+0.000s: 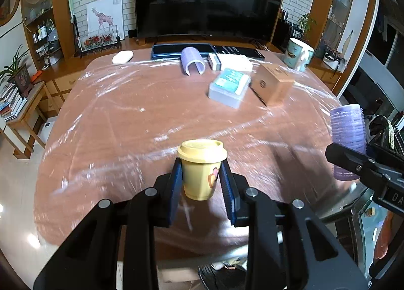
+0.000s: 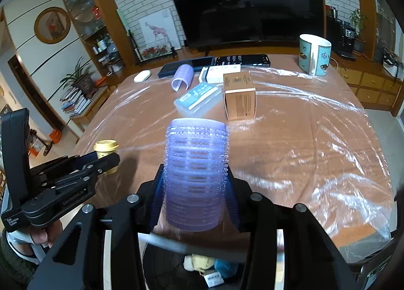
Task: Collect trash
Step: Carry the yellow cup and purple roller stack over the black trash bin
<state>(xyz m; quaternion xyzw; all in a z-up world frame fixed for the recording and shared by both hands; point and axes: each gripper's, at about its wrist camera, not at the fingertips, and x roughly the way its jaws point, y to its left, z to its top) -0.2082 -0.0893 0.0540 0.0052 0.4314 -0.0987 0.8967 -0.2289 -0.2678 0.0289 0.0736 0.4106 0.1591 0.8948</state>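
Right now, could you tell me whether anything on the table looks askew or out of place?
Mostly tidy. One lilac hair roller lies tipped on its side beyond the blue pack, and the brown carton also lies flat. The mug stands upright; nothing looks spilled.

Two daylit fisheye views of a living room, soft in places and strongly curved at the edges.

Light is even and moderately bright. White glare streaks run across the clear plastic sheet [image 1: 156, 93] covering the table, and a bright spot shines on the floor tile [image 1: 32, 239] at lower left. The dark television screen [image 2: 247, 4] mirrors a dim silhouette. Motion blur smears the sheet's highlights and the near table edge; the purple hair roller [image 2: 195, 173] looks slightly soft. The yellow lidded cup [image 1: 200, 172] is sharp. Black vignetting fills the corners, and walls and shelves bow outward.
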